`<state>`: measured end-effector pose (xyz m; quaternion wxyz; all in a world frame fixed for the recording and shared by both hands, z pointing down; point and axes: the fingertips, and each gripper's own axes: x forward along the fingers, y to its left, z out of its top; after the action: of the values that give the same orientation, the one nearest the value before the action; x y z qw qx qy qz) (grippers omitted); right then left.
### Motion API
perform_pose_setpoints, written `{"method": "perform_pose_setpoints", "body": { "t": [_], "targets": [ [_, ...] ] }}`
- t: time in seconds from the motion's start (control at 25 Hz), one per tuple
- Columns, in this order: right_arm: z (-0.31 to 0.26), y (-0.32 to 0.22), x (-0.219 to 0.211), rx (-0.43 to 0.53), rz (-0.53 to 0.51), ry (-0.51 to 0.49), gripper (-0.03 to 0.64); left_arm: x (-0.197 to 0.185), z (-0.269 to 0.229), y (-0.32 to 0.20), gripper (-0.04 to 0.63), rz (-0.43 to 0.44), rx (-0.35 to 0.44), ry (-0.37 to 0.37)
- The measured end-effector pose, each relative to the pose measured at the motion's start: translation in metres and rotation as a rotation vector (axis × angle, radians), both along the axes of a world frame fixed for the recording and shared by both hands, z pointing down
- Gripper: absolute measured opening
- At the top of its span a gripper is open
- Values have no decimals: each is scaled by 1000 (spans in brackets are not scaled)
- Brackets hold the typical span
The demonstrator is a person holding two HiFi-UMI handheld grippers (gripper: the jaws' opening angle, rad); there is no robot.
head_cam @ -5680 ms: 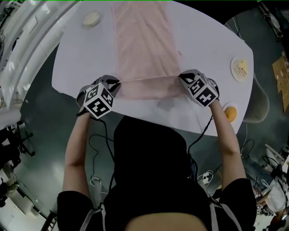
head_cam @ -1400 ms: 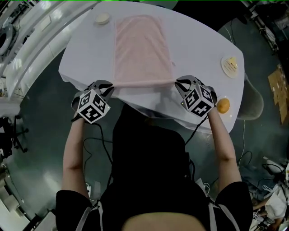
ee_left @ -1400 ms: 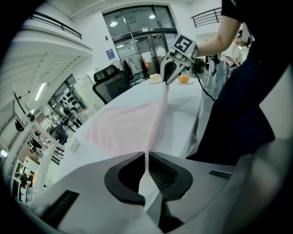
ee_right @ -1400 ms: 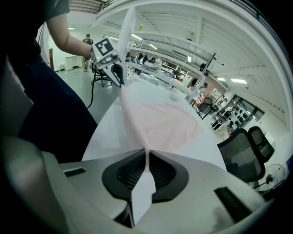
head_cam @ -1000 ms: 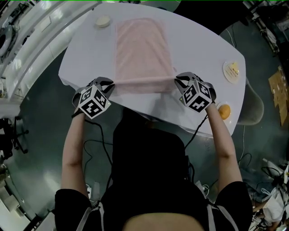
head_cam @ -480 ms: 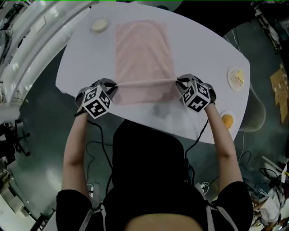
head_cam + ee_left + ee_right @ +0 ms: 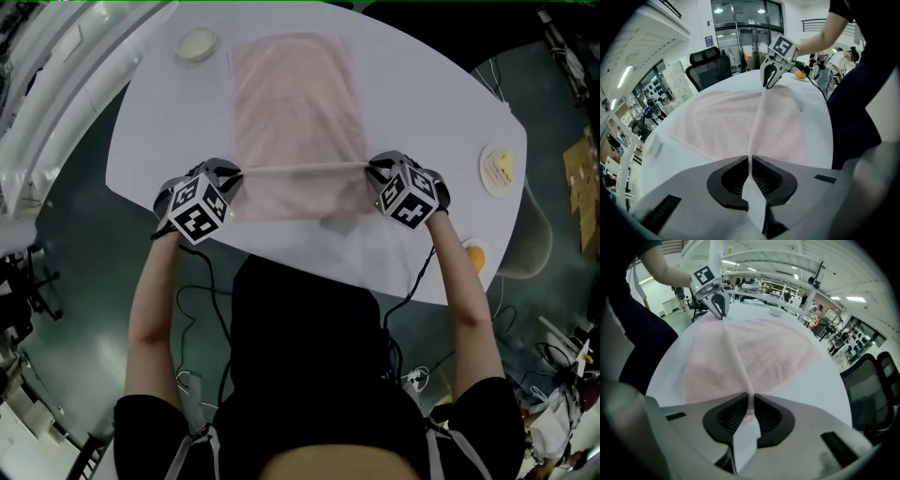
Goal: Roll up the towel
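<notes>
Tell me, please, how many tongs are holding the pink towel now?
2. The left tongs pinch the raised fold of the towel at its left end; the right tongs, whose jaws have just been opening slightly, pinch its right end.

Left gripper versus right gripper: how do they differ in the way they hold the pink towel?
The left gripper pinches the towel's raised fold at its left end; the right gripper pinches the right end. The left gripper's fingers are clamped tight on the cloth; the right gripper's fingers have just been opening slightly, with the fold between them. Shared: both point steeply down over the table, the fold stretched taut between them.
</notes>
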<state>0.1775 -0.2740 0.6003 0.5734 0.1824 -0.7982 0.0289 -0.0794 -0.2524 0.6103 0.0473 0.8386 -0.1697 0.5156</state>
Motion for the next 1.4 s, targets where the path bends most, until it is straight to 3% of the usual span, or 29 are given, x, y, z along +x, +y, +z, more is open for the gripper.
{"method": "perform_pose_setpoints", "body": {
  "t": [0.16,0.2,0.36,0.72,1.08,1.4],
  "targets": [
    [-2,1,2,14,3,-8,61,0,-3,6,34,-20,1,6],
    [-5,-1,3,29,6,-8,100,-2,-6,5,46,-28,9,1],
    [-20,-3,8,74,31,-24,106,-8,-22,2,150,-83,61,-4],
    [-61,27,32,182,21,-5,106,-25,-61,34,150,-116,169,-68],
    [-64,85,21,179,-70,-11,106,-15,-61,97,150,-124,164,-44],
    [-48,107,8,150,-122,-16,106,8,-40,112,150,-97,136,-39]
  ]
}}
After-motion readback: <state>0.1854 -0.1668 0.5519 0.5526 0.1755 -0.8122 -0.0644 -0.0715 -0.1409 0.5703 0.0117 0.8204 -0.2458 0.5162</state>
